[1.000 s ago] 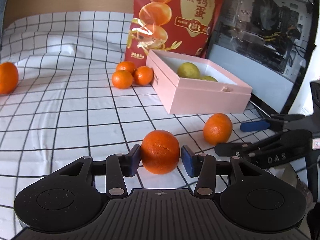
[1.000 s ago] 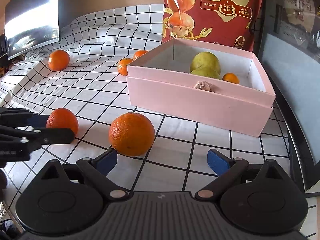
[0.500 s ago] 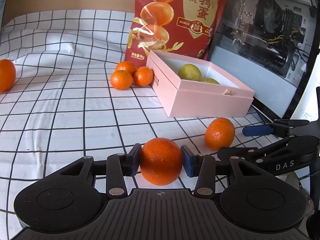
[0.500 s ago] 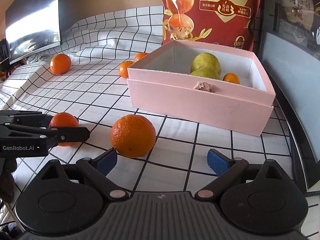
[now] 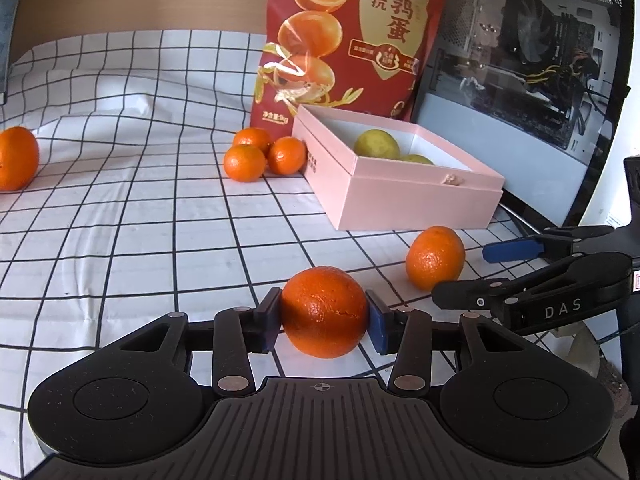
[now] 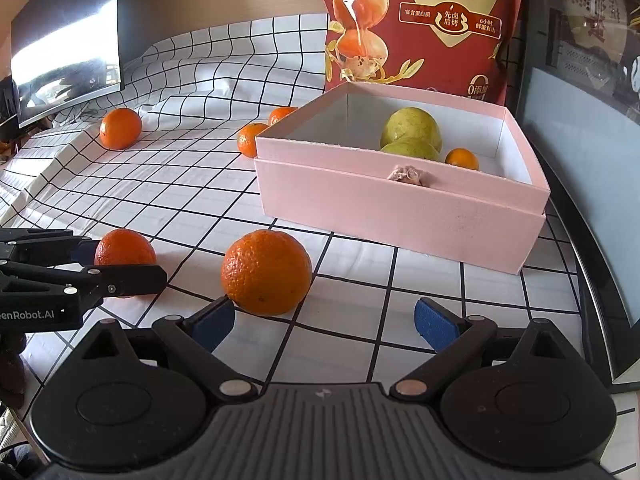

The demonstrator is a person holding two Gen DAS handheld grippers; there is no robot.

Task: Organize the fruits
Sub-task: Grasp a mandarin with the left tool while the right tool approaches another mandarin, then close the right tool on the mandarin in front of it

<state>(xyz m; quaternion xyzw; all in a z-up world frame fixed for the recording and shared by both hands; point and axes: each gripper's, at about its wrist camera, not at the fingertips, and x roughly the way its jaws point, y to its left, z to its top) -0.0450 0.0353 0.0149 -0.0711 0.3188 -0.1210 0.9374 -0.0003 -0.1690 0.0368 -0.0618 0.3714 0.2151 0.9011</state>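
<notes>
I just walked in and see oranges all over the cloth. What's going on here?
A person is sorting fruit into the pink box with two hand-held grabbers. The left claw is shut on an orange and its jaws have just eased open slightly, pads touching the fruit. The right claw is open, with another orange just beyond its left finger. The box already holds two green fruits and a small orange. More oranges lie on the checked cloth.
</notes>
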